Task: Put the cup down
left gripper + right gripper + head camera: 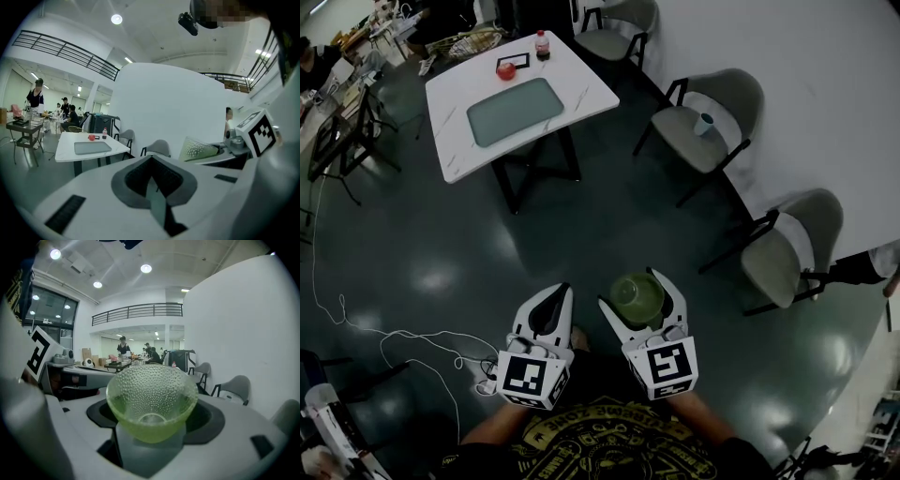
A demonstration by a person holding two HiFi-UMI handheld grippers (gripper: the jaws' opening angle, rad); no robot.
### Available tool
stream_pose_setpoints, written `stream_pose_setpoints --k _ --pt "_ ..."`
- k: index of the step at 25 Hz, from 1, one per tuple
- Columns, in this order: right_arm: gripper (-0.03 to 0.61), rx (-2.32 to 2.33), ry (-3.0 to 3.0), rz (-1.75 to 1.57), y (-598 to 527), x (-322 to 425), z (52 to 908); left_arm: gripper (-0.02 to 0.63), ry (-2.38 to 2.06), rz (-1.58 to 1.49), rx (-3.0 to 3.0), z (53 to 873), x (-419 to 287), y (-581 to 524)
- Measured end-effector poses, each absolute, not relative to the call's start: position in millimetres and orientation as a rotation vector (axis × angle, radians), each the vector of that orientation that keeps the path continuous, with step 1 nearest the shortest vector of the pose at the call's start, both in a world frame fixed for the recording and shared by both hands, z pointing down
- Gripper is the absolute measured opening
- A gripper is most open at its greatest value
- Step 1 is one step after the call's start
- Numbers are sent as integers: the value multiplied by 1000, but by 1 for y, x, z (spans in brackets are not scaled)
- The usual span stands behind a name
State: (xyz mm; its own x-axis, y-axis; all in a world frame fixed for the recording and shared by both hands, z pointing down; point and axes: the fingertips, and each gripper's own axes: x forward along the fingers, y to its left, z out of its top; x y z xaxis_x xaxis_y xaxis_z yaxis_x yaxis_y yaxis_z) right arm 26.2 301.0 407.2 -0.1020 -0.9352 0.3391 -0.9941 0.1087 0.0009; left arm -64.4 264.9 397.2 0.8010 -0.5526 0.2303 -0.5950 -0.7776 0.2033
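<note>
A green dimpled glass cup [636, 296] sits upright between the jaws of my right gripper [635, 287], which is shut on it and held above the dark floor, close to the person's body. In the right gripper view the cup [151, 399] fills the middle, and the jaws of the right gripper [151, 430] clasp its lower part. My left gripper [559, 292] hangs just to the left with its jaws together and nothing in them. From the left gripper [151, 169] view, the cup [199, 150] shows at the right.
A white table [459, 142] stands ahead at the far left with a grey inset panel [514, 111], a red object [505, 70] and a bottle [543, 44]. Grey chairs [705, 120] [787, 248] line the white wall on the right. Cables [356, 328] trail on the floor at left.
</note>
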Motion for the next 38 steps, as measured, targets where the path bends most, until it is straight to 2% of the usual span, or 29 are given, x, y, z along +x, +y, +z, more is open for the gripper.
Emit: stream_pose_setpoints --k 19,38 --pt "387 1772 -2246 302 231 -10 404 9 -1065 153 2650 397 -106 206" --pt "387 1542 -2420 285 101 51 408 9 -1319 168 2530 394 -50 94"
